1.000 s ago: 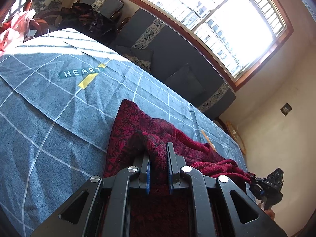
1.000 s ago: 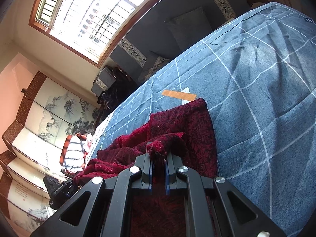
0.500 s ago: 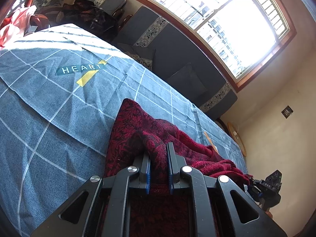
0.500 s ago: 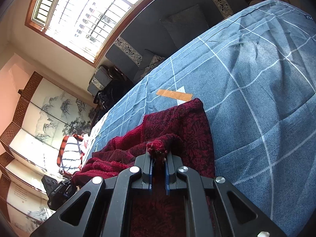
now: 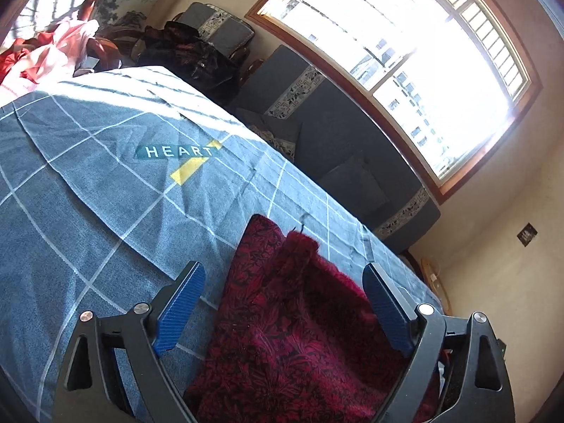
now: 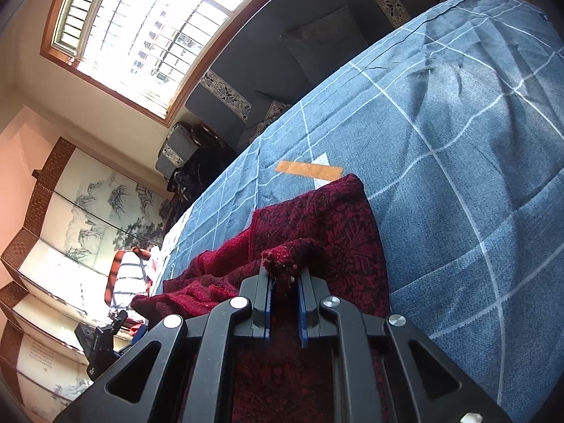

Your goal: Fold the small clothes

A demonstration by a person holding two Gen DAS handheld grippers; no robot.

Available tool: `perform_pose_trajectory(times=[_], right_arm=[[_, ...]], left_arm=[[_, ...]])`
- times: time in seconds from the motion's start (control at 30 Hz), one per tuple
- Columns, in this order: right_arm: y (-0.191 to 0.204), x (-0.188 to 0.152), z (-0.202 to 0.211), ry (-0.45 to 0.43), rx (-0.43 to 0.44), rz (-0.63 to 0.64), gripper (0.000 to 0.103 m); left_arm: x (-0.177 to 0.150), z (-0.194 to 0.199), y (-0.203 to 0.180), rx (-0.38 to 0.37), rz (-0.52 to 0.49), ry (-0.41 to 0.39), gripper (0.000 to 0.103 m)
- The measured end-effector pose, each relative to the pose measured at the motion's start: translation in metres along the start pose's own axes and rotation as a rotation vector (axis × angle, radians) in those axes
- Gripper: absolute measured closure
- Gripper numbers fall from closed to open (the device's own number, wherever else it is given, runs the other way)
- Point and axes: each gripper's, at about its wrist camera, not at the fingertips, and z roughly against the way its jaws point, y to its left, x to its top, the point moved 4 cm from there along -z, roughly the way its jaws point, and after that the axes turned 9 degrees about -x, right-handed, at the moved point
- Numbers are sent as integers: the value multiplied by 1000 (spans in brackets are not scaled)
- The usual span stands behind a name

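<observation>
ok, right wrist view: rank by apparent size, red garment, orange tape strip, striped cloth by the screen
1. red garment, largest by far, though nearest the camera.
2. striped cloth.
3. orange tape strip.
The last two look close; the cloth sits farther back, so that order is unsure.

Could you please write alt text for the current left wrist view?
The left hand-held gripper is open, its blue fingers spread either side of a dark red patterned garment lying on a blue checked bedsheet. Behind are a dark sofa and a sunlit window.

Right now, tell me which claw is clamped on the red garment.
The right claw: its jaws pinch a fold of the red garment. The left claw gapes open.
</observation>
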Motion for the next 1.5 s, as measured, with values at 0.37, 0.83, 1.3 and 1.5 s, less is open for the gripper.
perform_pose_trajectory(times=[0.37,0.83,1.3,1.5], right_arm=[[-10,1,54,-134,122,-44,68],[-49,-116,99,-12,6,140,68],[-42,-139,73,128,-147,257,93],[-37,-135,72,148,-166,280,87]], left_arm=[[-15,37,28,-6,-7,159,8],[-101,60,14,-62,-111,393,8],[-123,68,17,56,-231,478,45],[-140,74,0,173,-410,489,45]])
